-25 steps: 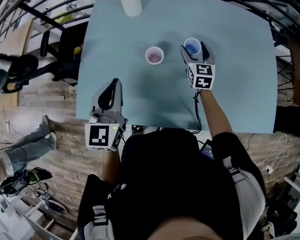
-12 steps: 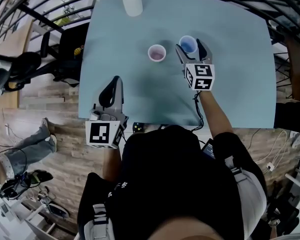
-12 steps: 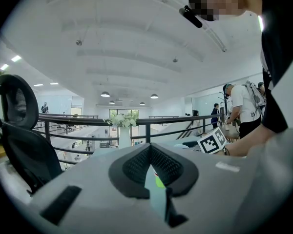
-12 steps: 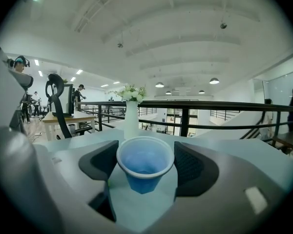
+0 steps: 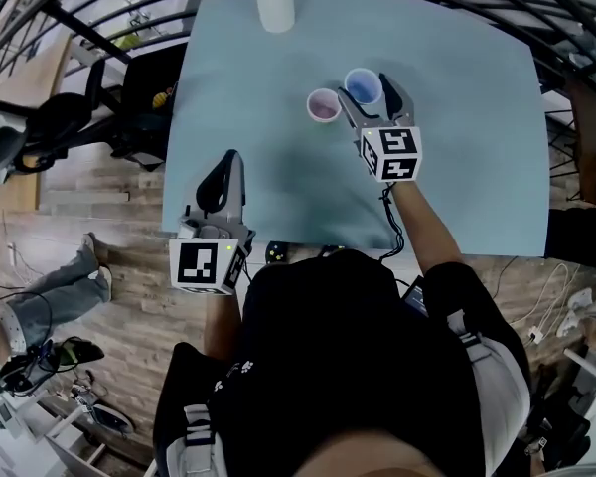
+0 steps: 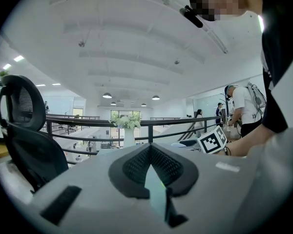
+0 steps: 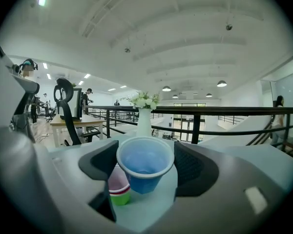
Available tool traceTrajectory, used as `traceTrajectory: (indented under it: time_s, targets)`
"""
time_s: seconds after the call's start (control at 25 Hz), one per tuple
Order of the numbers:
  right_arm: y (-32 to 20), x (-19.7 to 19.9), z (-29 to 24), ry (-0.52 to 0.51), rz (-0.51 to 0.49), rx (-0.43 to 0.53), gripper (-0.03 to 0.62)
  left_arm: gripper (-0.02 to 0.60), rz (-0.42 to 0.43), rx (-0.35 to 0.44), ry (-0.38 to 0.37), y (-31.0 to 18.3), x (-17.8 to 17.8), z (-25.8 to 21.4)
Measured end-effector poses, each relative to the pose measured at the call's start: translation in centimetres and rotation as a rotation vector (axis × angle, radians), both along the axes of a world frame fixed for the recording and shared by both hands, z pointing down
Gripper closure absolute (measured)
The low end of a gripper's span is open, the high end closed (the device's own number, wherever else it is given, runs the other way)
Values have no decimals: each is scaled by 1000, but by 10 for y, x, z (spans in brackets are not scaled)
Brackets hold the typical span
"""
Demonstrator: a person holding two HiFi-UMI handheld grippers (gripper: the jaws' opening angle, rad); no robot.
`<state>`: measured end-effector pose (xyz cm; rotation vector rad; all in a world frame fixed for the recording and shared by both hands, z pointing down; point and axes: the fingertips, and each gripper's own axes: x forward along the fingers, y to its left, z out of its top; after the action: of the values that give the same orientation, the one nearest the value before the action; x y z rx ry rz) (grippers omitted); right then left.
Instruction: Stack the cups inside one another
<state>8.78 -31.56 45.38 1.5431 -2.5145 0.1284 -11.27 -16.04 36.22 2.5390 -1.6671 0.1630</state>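
Note:
My right gripper (image 5: pixel 366 95) is shut on a blue cup (image 5: pixel 363 87), which hangs above the table, upright, its mouth showing between the jaws as the blue cup (image 7: pixel 145 163). Just left of it and lower stands a stack of cups (image 5: pixel 324 105) with a pink one on top; in the right gripper view the stack of cups (image 7: pixel 118 185) shows pink over red over green. My left gripper (image 5: pixel 220 186) rests near the table's front left edge, jaws together with nothing in them. The left gripper (image 6: pixel 151 172) points across the table.
A white vase with flowers (image 5: pixel 274 0) stands at the far edge of the pale blue table (image 5: pixel 457 147); the vase (image 7: pixel 143 121) also shows beyond the cups. Black railings (image 7: pixel 195 112) and an office chair (image 5: pixel 129 87) surround the table.
My right gripper has carried the blue cup leftward and further away, closing most of the gap to the pink-topped stack. The left gripper has stayed put.

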Motion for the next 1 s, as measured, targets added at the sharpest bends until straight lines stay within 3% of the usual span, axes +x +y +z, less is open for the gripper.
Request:
traceTrajectory:
  time_s: [0.6, 1.0]
  targets:
    - [5, -55, 3, 23, -97, -1, 226, 589, -41, 14, 22, 3, -36, 0]
    - [8, -64, 29, 62, -116, -60, 226, 589, -51, 0, 20, 3, -40, 3]
